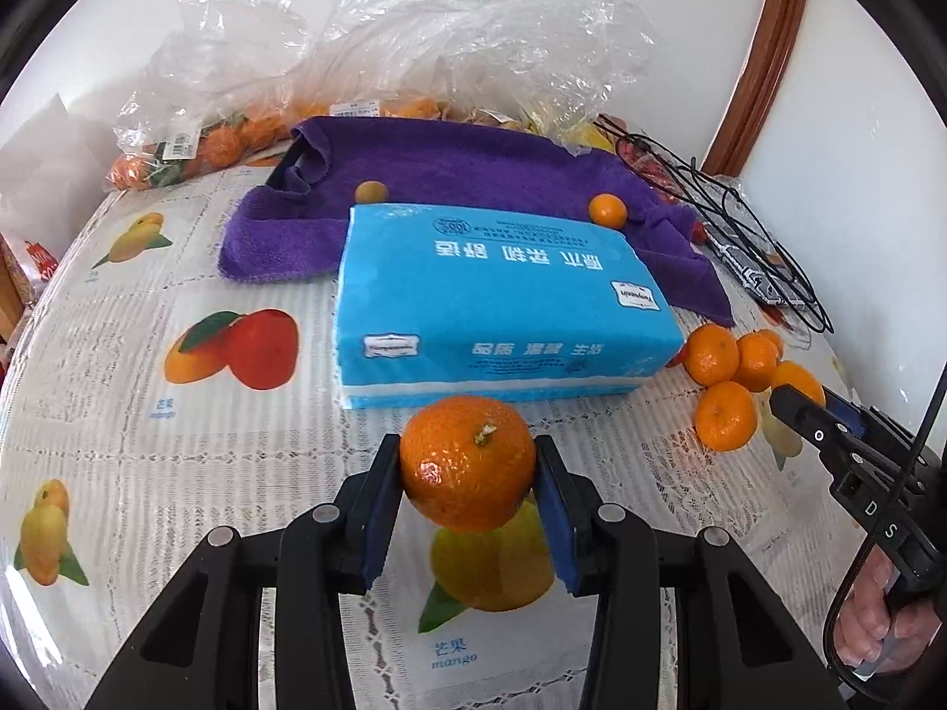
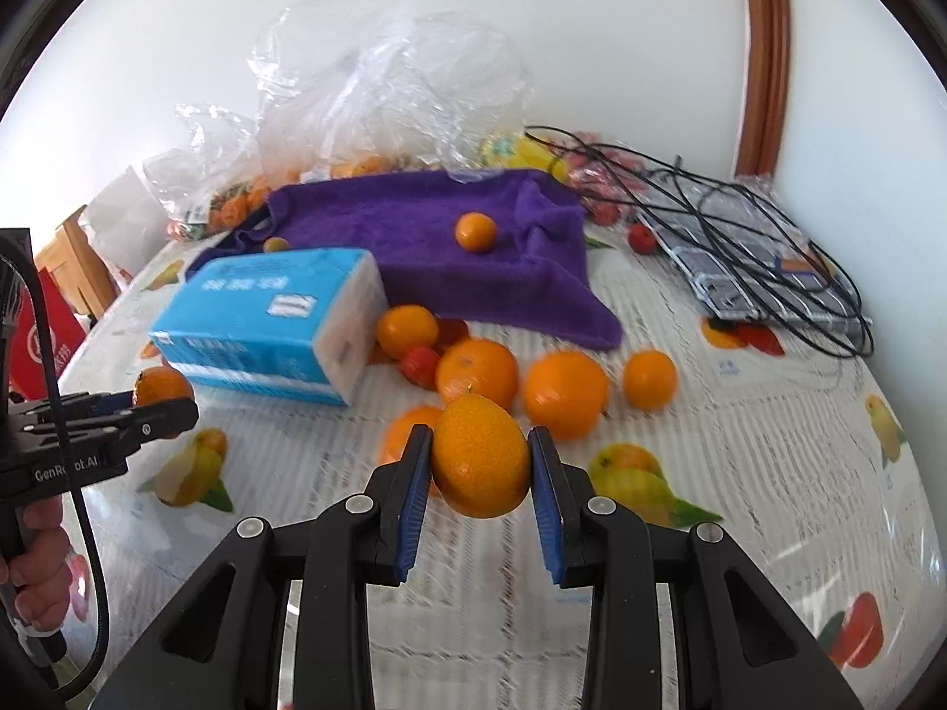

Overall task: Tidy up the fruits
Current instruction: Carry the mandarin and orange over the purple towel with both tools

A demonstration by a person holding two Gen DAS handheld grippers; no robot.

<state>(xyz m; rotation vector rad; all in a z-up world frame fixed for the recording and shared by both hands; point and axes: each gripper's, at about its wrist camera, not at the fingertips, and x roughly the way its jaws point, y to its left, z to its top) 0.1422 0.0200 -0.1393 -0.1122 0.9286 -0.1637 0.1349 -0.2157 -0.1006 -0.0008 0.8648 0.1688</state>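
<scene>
Left wrist view shows a table (image 1: 118, 355) under a clear-covered cloth printed with mangoes and other fruit, set against a white wall with a brown wooden door frame (image 1: 763, 53) at the far right corner. A blue tissue pack (image 1: 497, 302) lies mid-table, a purple towel (image 1: 473, 177) behind it, and crumpled clear plastic bags (image 1: 414, 41) with more fruit along the far edge. Black cables (image 2: 740, 236) sprawl over a flat packet near the far right edge.

One mandarin (image 1: 469, 461) sits squarely between the left gripper's (image 1: 470, 491) blue pads, lifted off the cloth just in front of the tissue pack; the jaws are clamped on it. A cluster of loose mandarins (image 2: 521, 378) lies right of the pack, and one small orange (image 2: 475, 231) rests on the towel.

Right wrist view has the right gripper (image 2: 480, 473) clenched on an oval orange fruit (image 2: 480, 464), held above the cloth near that cluster.
</scene>
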